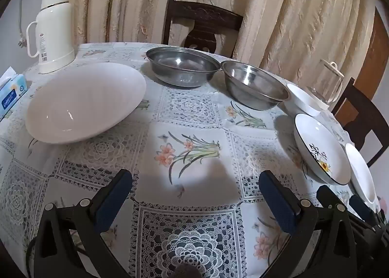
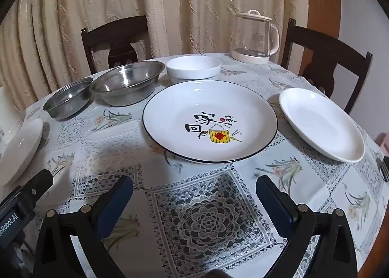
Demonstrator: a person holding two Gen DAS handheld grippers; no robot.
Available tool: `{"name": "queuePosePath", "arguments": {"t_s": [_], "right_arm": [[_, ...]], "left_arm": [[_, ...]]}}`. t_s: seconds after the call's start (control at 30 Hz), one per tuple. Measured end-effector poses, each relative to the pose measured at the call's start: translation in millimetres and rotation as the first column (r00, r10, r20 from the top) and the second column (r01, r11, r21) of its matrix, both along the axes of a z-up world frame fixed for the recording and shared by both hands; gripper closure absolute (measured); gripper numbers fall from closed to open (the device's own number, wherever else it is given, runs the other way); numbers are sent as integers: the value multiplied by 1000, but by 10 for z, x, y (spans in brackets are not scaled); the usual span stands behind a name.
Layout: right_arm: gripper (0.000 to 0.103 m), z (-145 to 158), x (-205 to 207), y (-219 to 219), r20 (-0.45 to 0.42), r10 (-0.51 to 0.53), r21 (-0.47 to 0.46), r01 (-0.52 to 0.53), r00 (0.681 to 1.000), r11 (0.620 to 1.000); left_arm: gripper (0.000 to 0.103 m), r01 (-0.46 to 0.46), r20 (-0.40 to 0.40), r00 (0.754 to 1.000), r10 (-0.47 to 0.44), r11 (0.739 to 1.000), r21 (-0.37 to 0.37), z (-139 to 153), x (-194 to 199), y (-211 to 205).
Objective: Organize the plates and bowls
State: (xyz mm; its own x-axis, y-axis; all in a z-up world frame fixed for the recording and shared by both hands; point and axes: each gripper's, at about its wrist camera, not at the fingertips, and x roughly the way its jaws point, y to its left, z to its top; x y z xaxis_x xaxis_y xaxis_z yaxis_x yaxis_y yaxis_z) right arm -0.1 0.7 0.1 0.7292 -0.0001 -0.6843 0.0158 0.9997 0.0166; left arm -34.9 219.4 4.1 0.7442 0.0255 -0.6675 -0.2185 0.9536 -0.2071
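On the far left of the round table, covered by a floral lace-pattern tablecloth (image 1: 189, 146), stand a tissue box (image 1: 11, 94) and a cream thermos flask (image 1: 52, 30), and just in front of them lies the big white shallow plate (image 1: 85, 103), well apart from the other dishes. Moving right along the back edge, two stainless steel bowls sit side by side with their rims nearly touching: the wider steel basin (image 1: 182, 66) and the deeper steel bowl (image 2: 127, 83). Next to that comes a white ceramic bowl (image 2: 193, 67), with a glass electric kettle (image 2: 254, 37) behind it. In front of the white bowl sits the black-rimmed printed plate (image 2: 210, 121), and to its right, near but apart, a plain white plate (image 2: 321, 123) close to the table edge. The left gripper (image 1: 194, 195) hovers low over bare cloth with its jaws spread wide and nothing between them; the right gripper (image 2: 194, 195) is likewise wide open and empty, pointing at the printed plate. Nothing is stacked, so the sorting seems to be at its very start, with both claws at the approach stage. The likely next move is for the right gripper to go forward and close on the near rim of the printed plate; that calls for a thin pinch at the lip, since the plate lies flat on the cloth and gives little to catch underneath.
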Motion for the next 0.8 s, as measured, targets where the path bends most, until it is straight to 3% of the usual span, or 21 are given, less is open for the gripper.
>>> {"name": "queuePosePath", "arguments": {"t_s": [0.27, 0.3, 0.8], "right_arm": [[0, 29, -39, -35, 27, 5, -40, -4, 1000, 999], [0, 16, -71, 51, 27, -40, -37, 41, 999, 998], [0, 95, -122, -66, 72, -136, -55, 140, 988, 989]], "left_arm": [[0, 7, -4, 1000, -7, 1000, -6, 2, -3, 10], [0, 9, -3, 1000, -9, 1000, -5, -5, -23, 29], [0, 27, 46, 999, -29, 998, 50, 94, -88, -101]]}}
